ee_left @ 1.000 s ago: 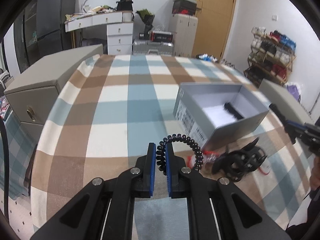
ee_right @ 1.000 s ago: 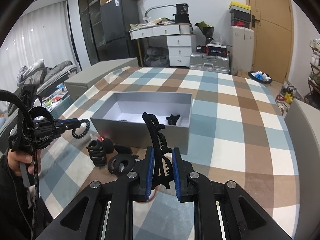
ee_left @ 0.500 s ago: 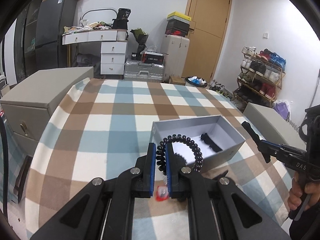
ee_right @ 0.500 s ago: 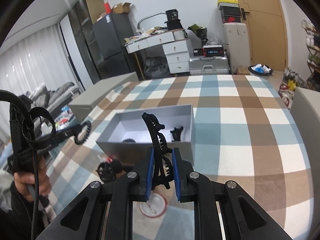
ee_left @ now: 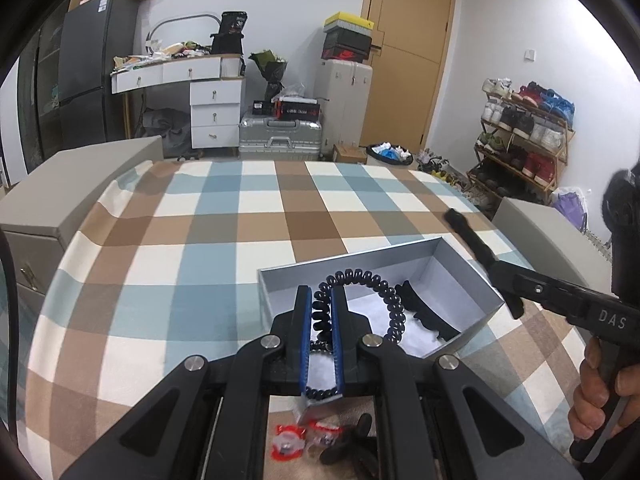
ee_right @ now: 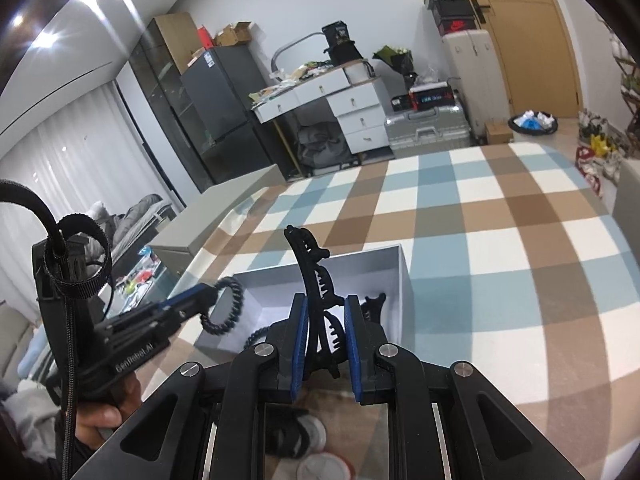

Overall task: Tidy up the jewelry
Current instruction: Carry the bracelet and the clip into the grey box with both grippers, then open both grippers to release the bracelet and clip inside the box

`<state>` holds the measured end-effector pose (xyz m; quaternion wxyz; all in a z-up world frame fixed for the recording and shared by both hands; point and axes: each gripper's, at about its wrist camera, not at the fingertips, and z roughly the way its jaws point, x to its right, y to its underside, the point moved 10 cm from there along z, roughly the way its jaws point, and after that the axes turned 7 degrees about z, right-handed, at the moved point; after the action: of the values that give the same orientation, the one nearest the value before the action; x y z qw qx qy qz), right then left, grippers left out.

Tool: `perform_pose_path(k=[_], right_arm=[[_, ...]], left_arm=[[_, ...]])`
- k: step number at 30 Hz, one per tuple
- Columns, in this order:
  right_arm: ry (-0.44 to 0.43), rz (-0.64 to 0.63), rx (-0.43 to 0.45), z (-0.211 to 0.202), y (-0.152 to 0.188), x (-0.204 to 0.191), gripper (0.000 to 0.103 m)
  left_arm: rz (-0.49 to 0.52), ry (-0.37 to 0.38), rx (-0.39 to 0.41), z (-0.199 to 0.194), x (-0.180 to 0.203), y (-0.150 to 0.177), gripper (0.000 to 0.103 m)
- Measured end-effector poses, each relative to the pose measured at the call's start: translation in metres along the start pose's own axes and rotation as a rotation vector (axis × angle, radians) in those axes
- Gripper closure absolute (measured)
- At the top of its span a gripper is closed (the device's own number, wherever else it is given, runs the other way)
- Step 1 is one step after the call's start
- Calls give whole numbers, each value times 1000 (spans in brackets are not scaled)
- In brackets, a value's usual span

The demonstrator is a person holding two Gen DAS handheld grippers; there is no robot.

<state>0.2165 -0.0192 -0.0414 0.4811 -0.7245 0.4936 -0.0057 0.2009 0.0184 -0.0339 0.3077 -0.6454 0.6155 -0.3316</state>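
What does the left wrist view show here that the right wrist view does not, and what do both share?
Only the left wrist view: the left hand-held gripper close up, shut on the black spiral hair tie, plus red-and-clear round packets on the cloth.

Only the right wrist view: the right hand-held gripper close up, shut on the black plastic claw hair clip.

Both: the open grey cardboard box on the checked tablecloth, with a black clip already inside.
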Motion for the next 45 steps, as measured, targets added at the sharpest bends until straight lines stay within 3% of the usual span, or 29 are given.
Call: perform_pose_path(k=[12,20,30,42,43,45], right_arm=[[33,-2,-66,22,11,6,86],[-1,-24,-123,22,26,-8,86],[46,-34,-121,22,25,-2,86],[12,-54,-96,9,23,-13,84],[13,-59,-90,6,23,-14,84],[15,-65,-72,-2,22,-17,76]], left_arm=[[52,-20,-61,11,8,14,98],[63,-19,-78,5,5,19,98],[69,-6,-85,3,6,20,98],[107,43,-63,-2,20,14,98],[119,43,-68,-4,22,14,97],[129,46,-71,-6,24,14,82]])
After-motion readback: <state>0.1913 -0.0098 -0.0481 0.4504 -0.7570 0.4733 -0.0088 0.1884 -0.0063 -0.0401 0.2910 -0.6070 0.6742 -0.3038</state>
